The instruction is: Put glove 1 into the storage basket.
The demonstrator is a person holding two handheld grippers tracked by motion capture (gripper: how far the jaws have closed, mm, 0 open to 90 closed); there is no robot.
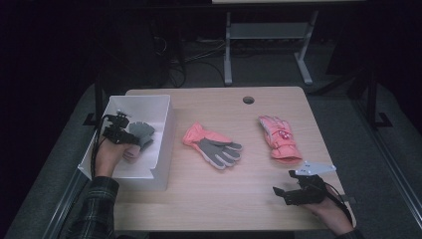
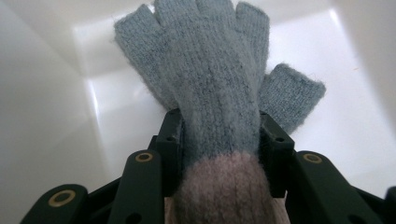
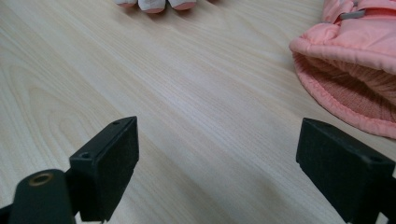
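A grey knit glove [image 1: 143,132] with a pinkish cuff hangs inside the white bin [image 1: 164,144] at the table's left. My left gripper [image 1: 130,135] is shut on it. In the left gripper view, both pads press the glove [image 2: 210,79] just above the cuff, and its fingers spread out over the bin's white floor [image 2: 336,93]. My right gripper [image 1: 284,183] rests low over the front right of the table. Its jaws stand wide apart in the right gripper view [image 3: 217,158], with bare wood between them.
A pink glove with a grey palm [image 1: 213,147] lies mid-table. A second pink padded glove [image 1: 278,138] lies to the right, its cuff [image 3: 345,84] just beyond my right gripper. A cable hole [image 1: 248,99] is near the table's far edge.
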